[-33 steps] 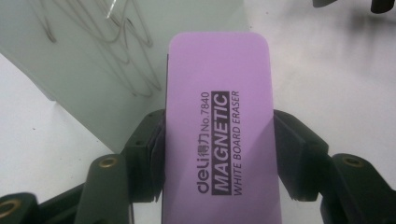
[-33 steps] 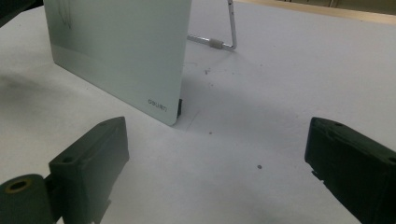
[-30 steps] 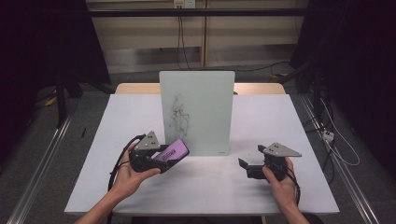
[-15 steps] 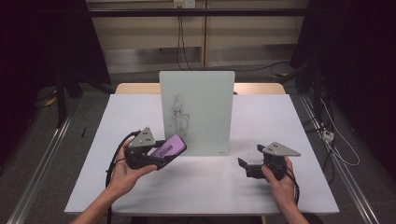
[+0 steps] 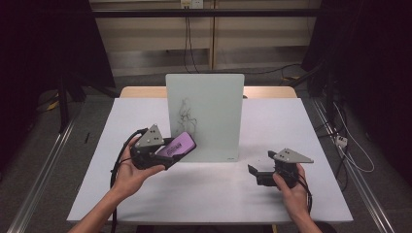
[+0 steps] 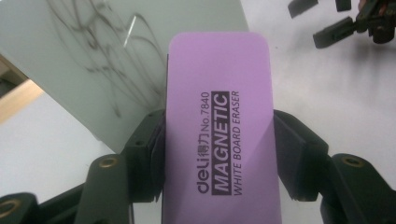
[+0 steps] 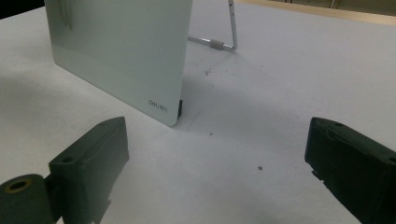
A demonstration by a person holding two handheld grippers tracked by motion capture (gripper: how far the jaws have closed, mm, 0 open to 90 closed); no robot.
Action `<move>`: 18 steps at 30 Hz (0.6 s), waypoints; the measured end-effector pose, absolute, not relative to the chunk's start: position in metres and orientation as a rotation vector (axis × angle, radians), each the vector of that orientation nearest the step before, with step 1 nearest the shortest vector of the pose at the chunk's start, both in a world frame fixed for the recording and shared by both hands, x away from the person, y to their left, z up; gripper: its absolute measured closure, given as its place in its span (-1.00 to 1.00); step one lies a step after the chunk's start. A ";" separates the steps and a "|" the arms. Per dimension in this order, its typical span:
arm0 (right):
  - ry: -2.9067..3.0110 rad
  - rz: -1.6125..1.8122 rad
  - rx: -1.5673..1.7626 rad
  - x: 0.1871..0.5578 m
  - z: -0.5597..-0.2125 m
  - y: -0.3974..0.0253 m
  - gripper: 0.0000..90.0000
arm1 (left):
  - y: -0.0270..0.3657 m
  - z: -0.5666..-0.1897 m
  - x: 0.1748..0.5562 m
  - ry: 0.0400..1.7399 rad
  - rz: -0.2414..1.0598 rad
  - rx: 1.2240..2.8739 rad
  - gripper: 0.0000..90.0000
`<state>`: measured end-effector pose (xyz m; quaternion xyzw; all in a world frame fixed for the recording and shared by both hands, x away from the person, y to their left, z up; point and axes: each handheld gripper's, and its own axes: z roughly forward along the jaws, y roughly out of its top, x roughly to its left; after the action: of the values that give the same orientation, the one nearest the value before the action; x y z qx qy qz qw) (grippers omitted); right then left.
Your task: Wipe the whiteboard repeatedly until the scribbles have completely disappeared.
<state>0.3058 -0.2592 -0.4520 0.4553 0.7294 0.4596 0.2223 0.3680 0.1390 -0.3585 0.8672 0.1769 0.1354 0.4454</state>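
Left gripper [image 5: 167, 154] jaws pinching purple eraser [image 6: 219, 135] near whiteboard [image 5: 206, 114]; right gripper [image 5: 256, 173] jaws spread

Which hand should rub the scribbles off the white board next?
Left. The left gripper already clamps the purple eraser just in front of the scribbles on the board. The right gripper is open, holds nothing, and sits off the board's other corner.

Before you lies a white table [image 5: 301, 126] with a wooden edge [image 5: 141, 91] at its far side. Dark specks [image 7: 259, 167] dot its top. On the floor to your right, cables [image 5: 352, 158] run to a white plug [image 5: 341, 141].
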 end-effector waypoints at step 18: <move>2.013 1.272 1.260 0.305 -0.452 -0.260 -0.86 | 0.138 -0.336 0.381 0.429 0.415 2.121 -0.09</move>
<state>0.3051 -0.2597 -0.4515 0.4559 0.7286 0.4605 0.2219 0.3813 0.1380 -0.3364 0.8586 0.1736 0.1679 0.4521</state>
